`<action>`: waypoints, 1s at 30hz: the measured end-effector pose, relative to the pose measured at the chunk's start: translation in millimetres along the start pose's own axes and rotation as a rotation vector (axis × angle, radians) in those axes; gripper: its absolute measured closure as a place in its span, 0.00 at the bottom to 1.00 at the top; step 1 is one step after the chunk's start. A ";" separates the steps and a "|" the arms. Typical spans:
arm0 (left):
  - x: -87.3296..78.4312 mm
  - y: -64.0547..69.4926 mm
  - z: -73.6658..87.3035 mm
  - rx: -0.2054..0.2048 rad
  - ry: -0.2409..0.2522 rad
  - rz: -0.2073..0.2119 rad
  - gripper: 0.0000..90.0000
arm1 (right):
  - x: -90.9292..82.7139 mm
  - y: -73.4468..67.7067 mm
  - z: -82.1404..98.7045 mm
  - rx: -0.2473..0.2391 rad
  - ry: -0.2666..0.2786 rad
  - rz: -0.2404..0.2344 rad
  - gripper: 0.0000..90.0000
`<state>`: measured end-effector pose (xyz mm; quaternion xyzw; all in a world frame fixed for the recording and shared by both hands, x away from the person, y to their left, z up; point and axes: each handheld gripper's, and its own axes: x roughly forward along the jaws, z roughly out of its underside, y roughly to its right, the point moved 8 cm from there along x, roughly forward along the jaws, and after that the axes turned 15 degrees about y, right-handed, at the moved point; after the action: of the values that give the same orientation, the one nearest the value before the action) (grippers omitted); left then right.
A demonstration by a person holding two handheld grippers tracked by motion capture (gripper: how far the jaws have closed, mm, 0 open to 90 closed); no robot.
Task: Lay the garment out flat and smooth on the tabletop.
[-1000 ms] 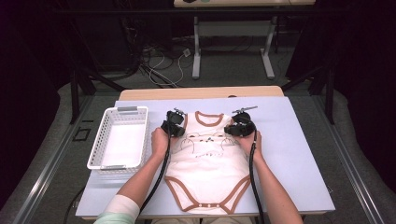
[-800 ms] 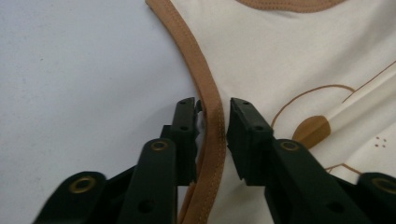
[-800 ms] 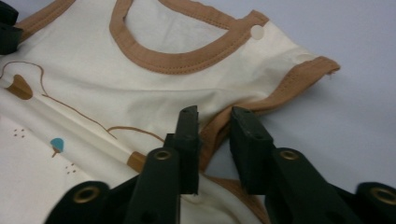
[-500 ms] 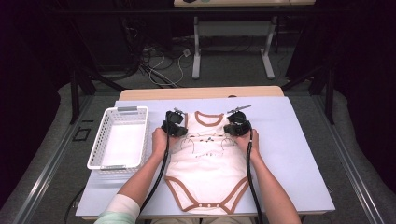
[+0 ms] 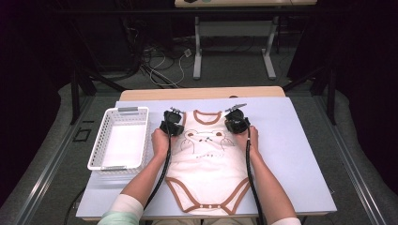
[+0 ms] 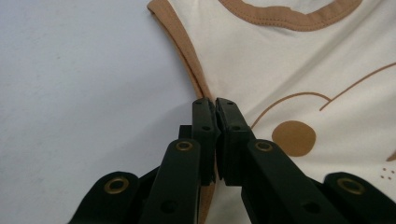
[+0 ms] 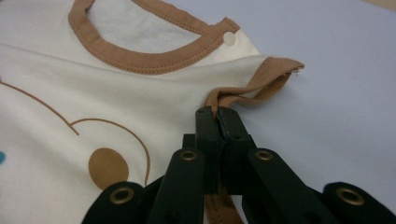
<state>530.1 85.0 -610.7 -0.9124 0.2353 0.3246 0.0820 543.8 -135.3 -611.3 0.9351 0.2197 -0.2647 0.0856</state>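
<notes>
Bodysuit (image 5: 206, 154) pinched at both brown armhole edges.
Left gripper (image 6: 215, 103) and right gripper (image 7: 217, 112) are clamped on it; the basket (image 5: 141, 136) lies left, bare table (image 5: 291, 154) right.

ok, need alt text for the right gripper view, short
The right gripper has its two black jaws shut on the bunched brown armhole trim of a cream baby bodysuit lying on a pale blue-grey table. Beyond the jaws are the brown-trimmed neckline with a white snap, and a brown bear outline print.
</notes>
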 end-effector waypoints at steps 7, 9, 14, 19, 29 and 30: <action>0.4 0.2 -0.1 -0.017 0.009 0.019 0.96 | 5.3 2.8 -8.2 -0.046 -0.002 0.029 0.98; 3.1 2.9 -1.3 -0.007 0.020 0.018 0.96 | 6.4 7.5 -4.7 -0.040 -0.011 0.040 0.98; 8.7 2.8 -6.3 -0.001 0.027 0.015 0.96 | 5.9 15.4 -3.7 -0.027 -0.005 0.074 0.97; 15.6 -0.1 -13.7 0.014 0.028 -0.006 0.96 | 5.7 19.3 -5.4 -0.041 0.011 0.100 0.97; 0.0 -9.4 -18.5 -0.013 0.044 -0.040 0.68 | -10.3 21.9 -5.1 0.042 0.027 0.035 0.66; -4.2 -8.8 -19.8 -0.017 0.052 -0.036 0.64 | -14.7 20.9 -5.7 0.057 0.030 0.020 0.63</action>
<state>542.4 88.3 -592.7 -0.9253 0.2180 0.3012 0.0743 544.7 -157.7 -597.7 0.9432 0.2038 -0.2557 0.0582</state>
